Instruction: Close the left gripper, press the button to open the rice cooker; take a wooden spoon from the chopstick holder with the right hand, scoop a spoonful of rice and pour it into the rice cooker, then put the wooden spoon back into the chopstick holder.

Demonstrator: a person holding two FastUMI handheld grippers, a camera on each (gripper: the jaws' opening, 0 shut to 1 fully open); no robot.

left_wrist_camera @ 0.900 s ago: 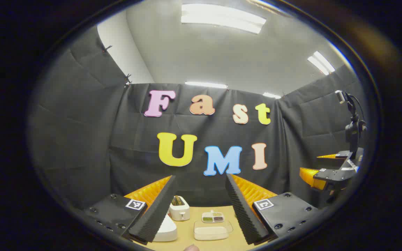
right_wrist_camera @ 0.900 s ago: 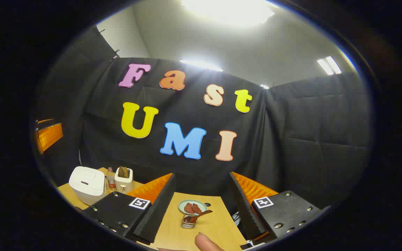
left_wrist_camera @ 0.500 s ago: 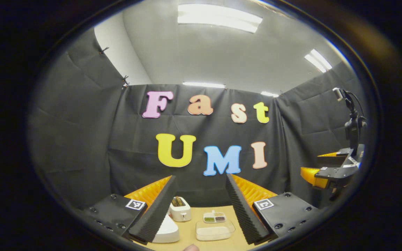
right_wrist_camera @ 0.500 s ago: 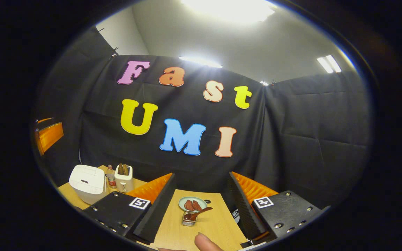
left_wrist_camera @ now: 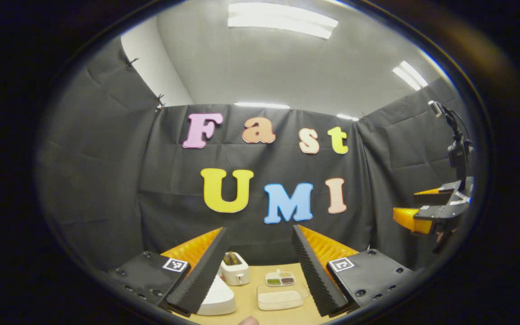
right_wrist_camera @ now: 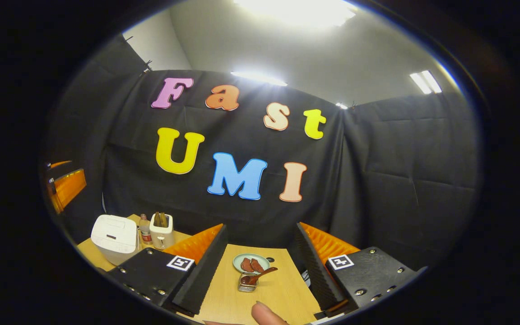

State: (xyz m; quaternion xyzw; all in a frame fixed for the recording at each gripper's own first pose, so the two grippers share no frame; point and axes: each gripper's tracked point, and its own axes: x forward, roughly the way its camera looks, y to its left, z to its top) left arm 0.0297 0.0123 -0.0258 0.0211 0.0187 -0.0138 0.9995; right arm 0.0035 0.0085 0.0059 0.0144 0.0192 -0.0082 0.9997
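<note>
Wooden table, white closed rice cooker

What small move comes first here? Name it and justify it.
Probably shut the left tool: its fingers stand wide apart with nothing between them, and the white rice cooker on the table has its lid down. The task wants a closed tool to press the button, so closing comes before reaching.
</note>
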